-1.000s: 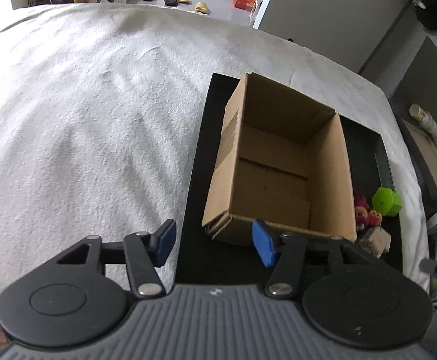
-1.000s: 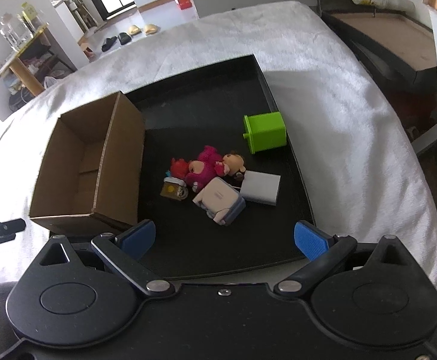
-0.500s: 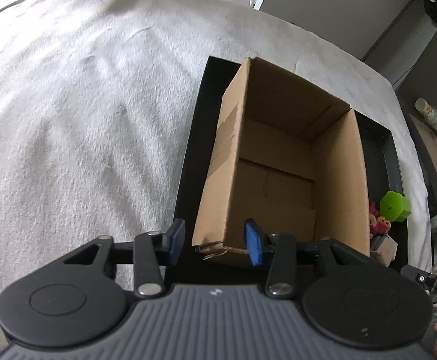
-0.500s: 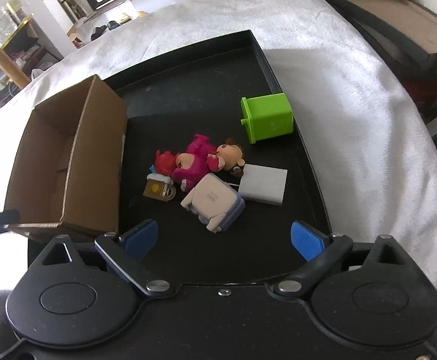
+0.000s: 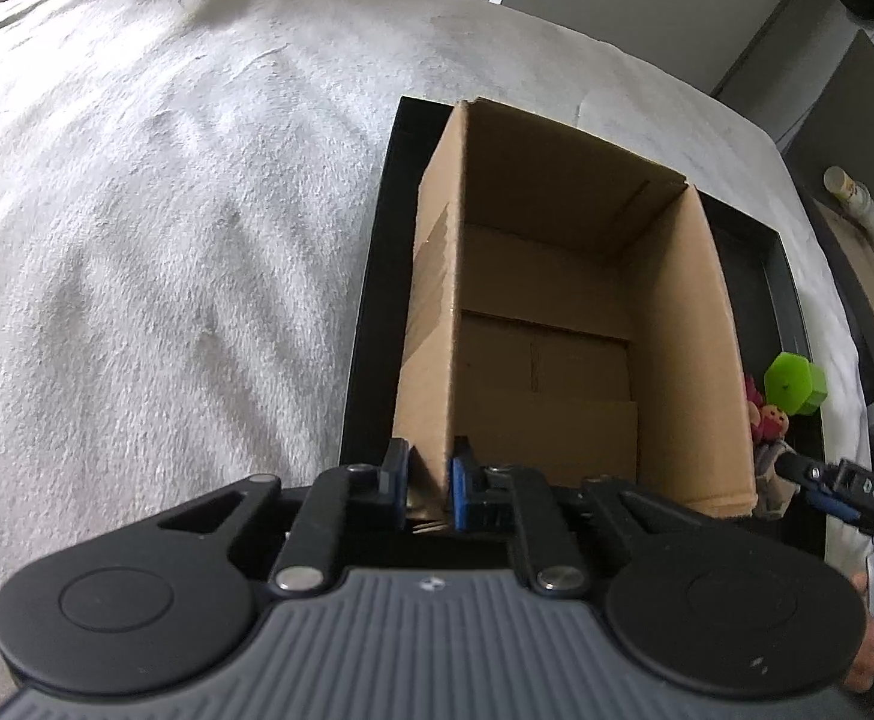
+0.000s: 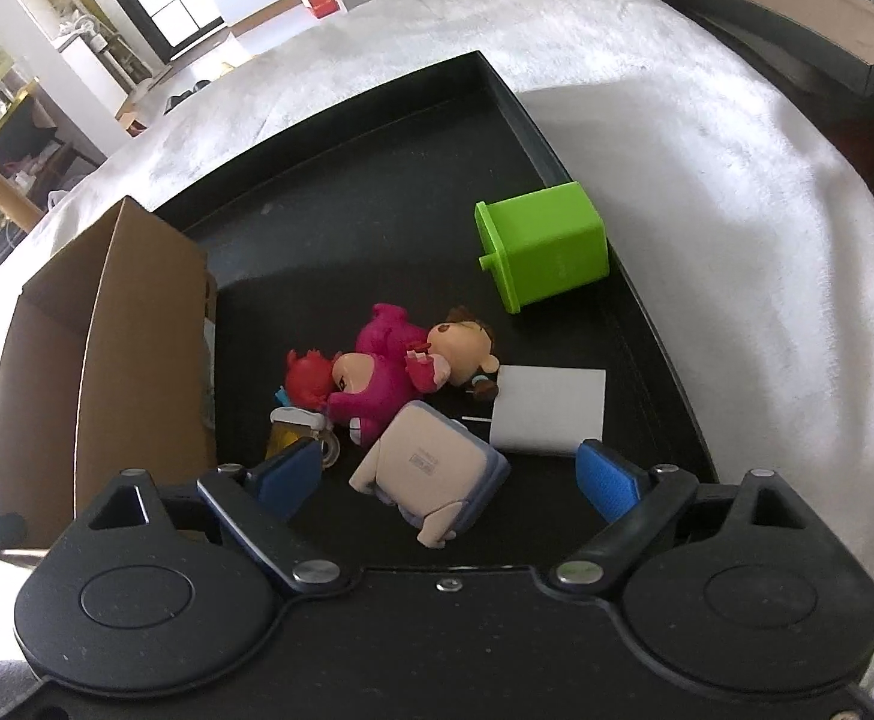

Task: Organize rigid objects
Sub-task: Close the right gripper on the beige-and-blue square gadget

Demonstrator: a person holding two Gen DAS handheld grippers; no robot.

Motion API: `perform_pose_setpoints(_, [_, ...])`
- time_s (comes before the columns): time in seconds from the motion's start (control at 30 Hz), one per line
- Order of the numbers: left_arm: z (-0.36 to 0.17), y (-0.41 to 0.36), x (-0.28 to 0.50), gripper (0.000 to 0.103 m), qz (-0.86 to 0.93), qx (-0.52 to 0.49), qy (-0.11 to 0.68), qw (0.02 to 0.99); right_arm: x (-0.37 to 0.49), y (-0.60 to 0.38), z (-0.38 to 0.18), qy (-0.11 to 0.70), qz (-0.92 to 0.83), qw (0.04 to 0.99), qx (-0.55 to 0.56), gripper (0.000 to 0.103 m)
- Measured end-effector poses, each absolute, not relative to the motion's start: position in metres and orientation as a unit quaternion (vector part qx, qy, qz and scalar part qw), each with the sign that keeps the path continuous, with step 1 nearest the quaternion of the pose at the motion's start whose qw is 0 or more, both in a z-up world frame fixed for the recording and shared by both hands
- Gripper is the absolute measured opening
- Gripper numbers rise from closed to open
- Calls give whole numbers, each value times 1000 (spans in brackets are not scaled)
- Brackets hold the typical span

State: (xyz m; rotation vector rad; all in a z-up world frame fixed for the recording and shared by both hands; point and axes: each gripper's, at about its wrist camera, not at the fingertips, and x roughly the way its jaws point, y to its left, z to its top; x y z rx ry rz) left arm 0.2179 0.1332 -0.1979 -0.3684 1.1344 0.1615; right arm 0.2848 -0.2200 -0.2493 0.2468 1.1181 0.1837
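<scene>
An open, empty cardboard box [image 5: 556,324] stands at the left end of a black tray [image 6: 377,192]. My left gripper [image 5: 428,483] is shut on the box's near left corner wall. The box also shows in the right wrist view [image 6: 107,348]. My right gripper [image 6: 451,474] is open, low over a beige and blue rounded case [image 6: 431,468] that lies between its fingers. Beyond it lie a pink plush bear [image 6: 383,378], a small doll [image 6: 463,345], a red figure [image 6: 308,375], a white flat box [image 6: 550,411], a green bin on its side [image 6: 544,252] and a small yellow item [image 6: 287,432].
The tray rests on a white fuzzy bedcover [image 5: 167,240]. Dark furniture with a brown top [image 6: 796,6] stands beyond the bed on the right. My right gripper's tip [image 5: 826,483] shows at the right edge of the left wrist view.
My left gripper moved forward and closed on the box's near left corner wall. My right gripper moved forward and down toward the beige case, staying open.
</scene>
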Motion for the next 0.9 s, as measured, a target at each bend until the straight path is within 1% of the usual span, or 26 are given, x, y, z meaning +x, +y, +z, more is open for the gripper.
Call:
perform_pose_setpoints(0.1, [-197, 131, 211, 12, 73, -166, 534, 826, 285, -219, -251, 527, 88, 837, 119, 88])
perform_pose_setpoints(0.57, [-191, 126, 190, 12, 62, -145, 542, 826, 285, -214, -258, 527, 67, 838, 121, 88])
perform_pose_setpoints(0.67, [-191, 126, 187, 12, 61, -140, 545, 825, 284, -211, -262, 533, 65, 835, 118, 79])
perform_pose_setpoints(0.73, [-190, 126, 186, 12, 61, -139, 547, 823, 282, -208, -264, 538, 65, 833, 114, 70])
perform_pose_setpoints(0.83, [-188, 123, 186, 12, 60, -131, 551, 822, 278, -207, -264, 541, 69, 831, 114, 59])
perform_pose_setpoints(0.9, [-186, 121, 185, 12, 59, -125, 553, 822, 274, -206, -261, 538, 71, 832, 112, 55])
